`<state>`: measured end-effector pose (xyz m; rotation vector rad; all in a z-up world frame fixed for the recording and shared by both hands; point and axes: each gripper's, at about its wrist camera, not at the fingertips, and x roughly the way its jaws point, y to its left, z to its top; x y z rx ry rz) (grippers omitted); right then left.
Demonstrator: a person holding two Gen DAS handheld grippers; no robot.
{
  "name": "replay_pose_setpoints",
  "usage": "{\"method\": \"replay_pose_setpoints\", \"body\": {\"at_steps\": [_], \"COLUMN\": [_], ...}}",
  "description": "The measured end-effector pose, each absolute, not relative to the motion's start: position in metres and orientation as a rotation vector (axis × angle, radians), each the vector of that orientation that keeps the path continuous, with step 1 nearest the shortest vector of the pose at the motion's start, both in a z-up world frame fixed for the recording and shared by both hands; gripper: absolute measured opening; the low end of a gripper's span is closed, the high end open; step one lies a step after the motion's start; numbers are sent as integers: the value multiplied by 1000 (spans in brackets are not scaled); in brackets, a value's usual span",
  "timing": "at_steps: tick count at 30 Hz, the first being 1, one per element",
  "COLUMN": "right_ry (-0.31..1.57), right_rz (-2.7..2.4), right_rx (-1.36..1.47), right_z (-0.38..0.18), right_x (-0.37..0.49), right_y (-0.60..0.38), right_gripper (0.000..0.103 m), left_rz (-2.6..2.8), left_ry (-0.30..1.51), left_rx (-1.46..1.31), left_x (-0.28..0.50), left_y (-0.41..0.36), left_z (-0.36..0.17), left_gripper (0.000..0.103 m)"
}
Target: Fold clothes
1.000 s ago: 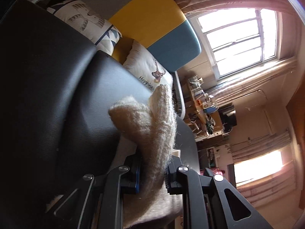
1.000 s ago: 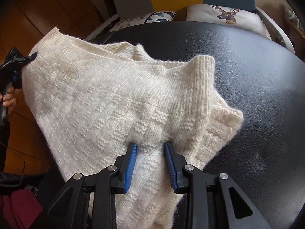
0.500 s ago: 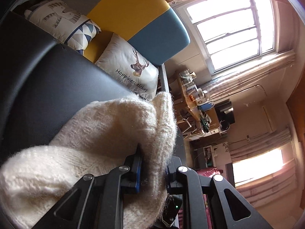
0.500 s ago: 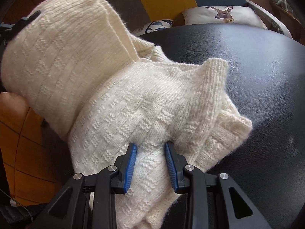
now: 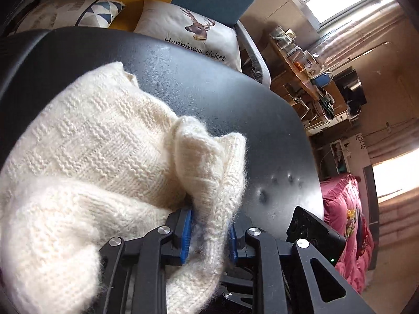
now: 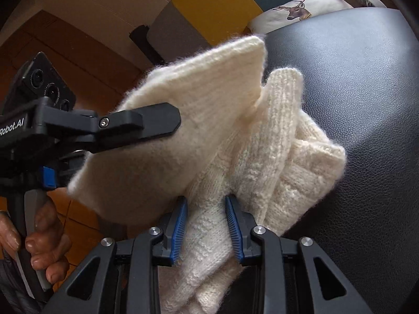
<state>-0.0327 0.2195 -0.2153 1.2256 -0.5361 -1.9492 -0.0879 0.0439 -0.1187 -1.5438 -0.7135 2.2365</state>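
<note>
From my remote seat, both handheld grippers angle downward over the black leather-look tabletop [image 5: 235, 99]. The left gripper [image 5: 209, 225] tilts steeply; in the right wrist view its black body enters from the left with a bare hand [image 6: 39, 238] wrapped round its grey handle. The right gripper [image 6: 207, 225] points lower and flatter across the same tabletop.

Beyond the tabletop's far edge sits a white cushion printed with a deer head and the words "Happiness ticket" [image 5: 193, 34], beside a cushion with blue triangles [image 5: 86, 13], both against a sofa back of yellow, teal and grey panels [image 6: 214, 2]. To the tabletop's right in the left wrist view stand a cluttered wooden shelf [image 5: 309, 70] and a pink quilt [image 5: 345, 225]. Nothing stands between the grippers and the garment.

The cream chunky-knit wool sweater [image 5: 99, 151] lies bunched on the near part of the tabletop. A ribbed fold of it rises between the left fingers [image 5: 186, 233], whose jaws have just been opening a little, yet their blue pads remain narrow and pressed on the knit. The right fingers [image 6: 179, 233] likewise stand narrow, clamped on a strip of the sweater's textured panel, while the raised flap held by the left gripper hangs just beside and above them.
</note>
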Motion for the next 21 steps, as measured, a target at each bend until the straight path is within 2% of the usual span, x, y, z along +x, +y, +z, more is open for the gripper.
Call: {"method": "replay_pose_setpoints", "body": {"at_steps": [3, 10, 12, 16, 21], "right_ry": [-612, -699, -646, -437, -163], "right_rz": [-1924, -1970, -2039, -2073, -2057], "right_rx": [1197, 1176, 1166, 984, 878], "right_z": [-220, -215, -202, -139, -68], "right_x": [-31, -11, 3, 32, 23], "right_y": [233, 273, 289, 291, 239], "right_gripper": [31, 31, 34, 34, 35], "left_rz": [2135, 1968, 2090, 2306, 2338], "left_ry": [-834, -1014, -1014, -1037, -1127], "left_rx": [-1521, -1293, -1240, -1227, -1191], "left_x": [-83, -55, -47, -30, -9], "left_y": [40, -13, -56, -141, -186], "left_z": [-112, -61, -52, -62, -90], "left_gripper": [41, 45, 49, 52, 54]}}
